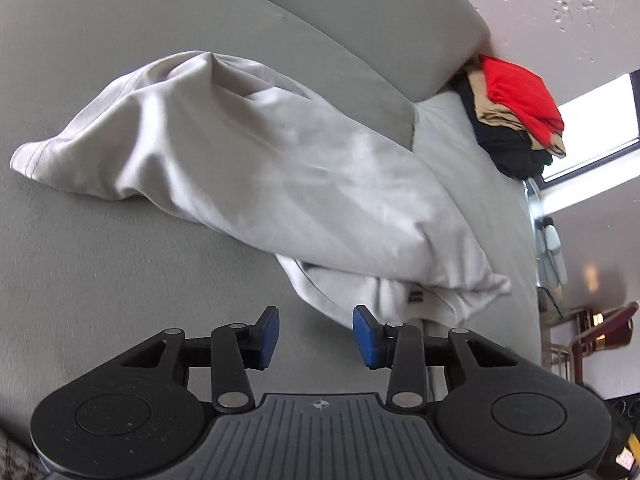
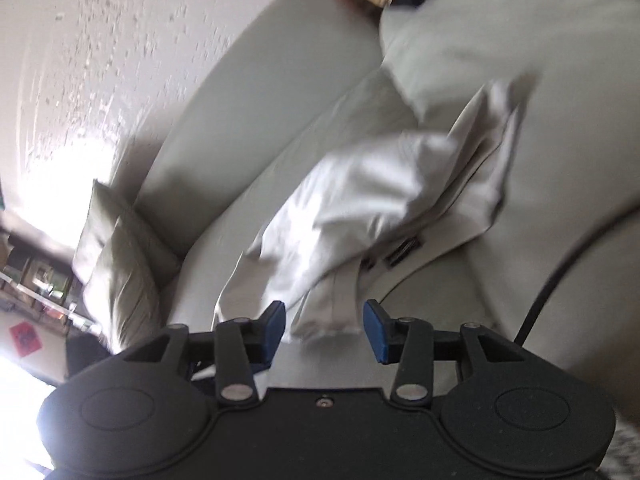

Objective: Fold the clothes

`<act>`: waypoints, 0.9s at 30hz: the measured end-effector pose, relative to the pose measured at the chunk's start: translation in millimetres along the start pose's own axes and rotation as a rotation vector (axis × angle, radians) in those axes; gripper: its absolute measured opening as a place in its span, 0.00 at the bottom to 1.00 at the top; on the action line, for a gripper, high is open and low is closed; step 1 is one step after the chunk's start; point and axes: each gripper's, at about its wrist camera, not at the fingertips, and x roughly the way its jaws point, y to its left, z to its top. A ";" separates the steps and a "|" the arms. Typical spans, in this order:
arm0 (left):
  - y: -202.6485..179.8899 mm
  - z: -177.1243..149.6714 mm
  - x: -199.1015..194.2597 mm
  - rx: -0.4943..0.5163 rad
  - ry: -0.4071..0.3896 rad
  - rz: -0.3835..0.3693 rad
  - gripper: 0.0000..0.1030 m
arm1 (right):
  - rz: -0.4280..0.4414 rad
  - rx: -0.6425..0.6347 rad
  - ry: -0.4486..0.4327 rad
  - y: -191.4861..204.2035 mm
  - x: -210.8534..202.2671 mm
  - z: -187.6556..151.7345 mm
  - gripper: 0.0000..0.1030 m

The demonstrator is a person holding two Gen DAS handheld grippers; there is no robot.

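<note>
A pale grey-white garment (image 1: 260, 172) lies crumpled on the grey sofa seat (image 1: 100, 280), its hem at the left and its labelled end near my left gripper (image 1: 315, 334). That gripper is open and empty, just short of the cloth's near edge. In the right wrist view the same garment (image 2: 360, 200) lies bunched on the seat, blurred by motion. My right gripper (image 2: 325, 330) is open, and a cloth edge lies between and just beyond its blue pads (image 2: 276, 330).
A pile of red, tan and black clothes (image 1: 516, 116) sits on the sofa's far end by the backrest (image 1: 200, 20). A grey cushion (image 2: 120, 260) leans in the sofa corner. A black cable (image 2: 560, 272) crosses the seat. A bright window (image 1: 592, 128) is behind.
</note>
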 end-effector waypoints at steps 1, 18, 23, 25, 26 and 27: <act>2.6 0.6 1.9 -0.003 -0.002 0.000 0.36 | -0.002 -0.047 0.013 6.1 6.9 -2.6 0.41; 48.9 20.6 47.0 -0.314 0.022 -0.195 0.25 | -0.103 -0.201 -0.008 23.6 19.0 -9.0 0.41; 45.8 27.6 53.4 -0.310 0.003 -0.197 0.28 | -0.110 -0.182 -0.020 19.9 16.7 -6.0 0.41; 43.1 27.4 54.8 -0.300 0.003 -0.180 0.16 | -0.112 -0.170 -0.027 18.0 14.7 -5.1 0.42; 42.0 27.3 54.4 -0.298 0.001 -0.163 0.11 | -0.114 -0.164 -0.031 17.0 13.7 -4.7 0.42; 41.8 26.7 52.1 -0.301 -0.010 -0.151 0.04 | -0.115 -0.158 -0.034 16.1 12.7 -4.3 0.43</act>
